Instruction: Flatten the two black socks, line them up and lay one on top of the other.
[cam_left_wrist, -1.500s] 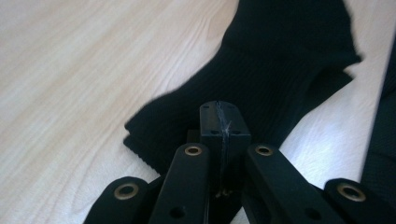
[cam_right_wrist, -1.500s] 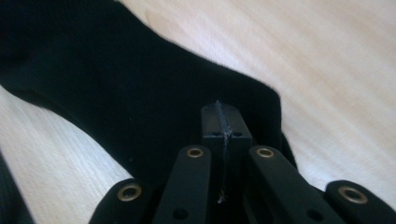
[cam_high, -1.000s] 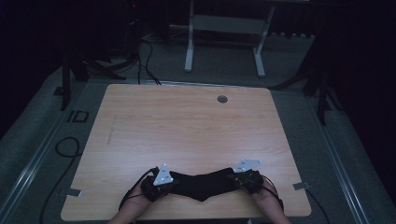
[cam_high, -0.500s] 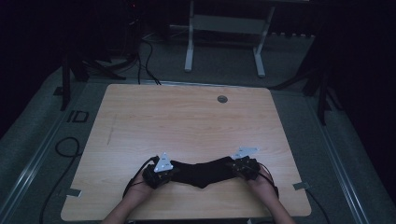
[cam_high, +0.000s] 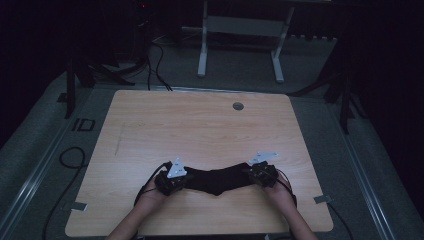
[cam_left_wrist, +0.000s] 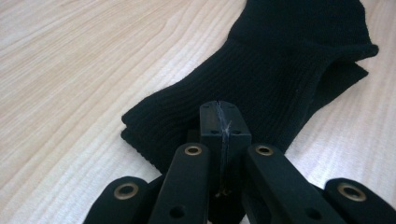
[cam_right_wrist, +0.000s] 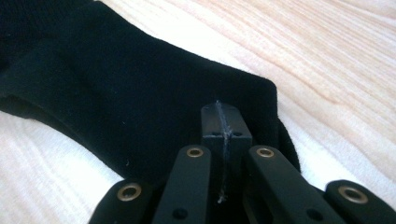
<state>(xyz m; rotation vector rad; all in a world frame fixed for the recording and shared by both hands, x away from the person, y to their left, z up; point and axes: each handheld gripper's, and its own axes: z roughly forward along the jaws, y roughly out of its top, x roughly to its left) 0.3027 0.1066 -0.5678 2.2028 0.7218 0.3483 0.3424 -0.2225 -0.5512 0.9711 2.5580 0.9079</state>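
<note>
Near the counter's (cam_high: 200, 125) front edge, the black sock (cam_high: 216, 179) stretches left-right between both hands: left gripper (cam_left_wrist: 219, 122) clamps its ribbed cuff, right gripper (cam_right_wrist: 220, 125) its toe.

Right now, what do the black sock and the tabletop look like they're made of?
The black sock looks like knitted fabric, matte, with fine ribbing running along its cuff end. The tabletop appears to be pale wood or wood-look laminate: long grain lines with a smooth, faintly shiny surface. Which one, I can't tell.

A black sock (cam_high: 216, 179) lies near the wooden table's (cam_high: 200, 130) front edge.
</note>
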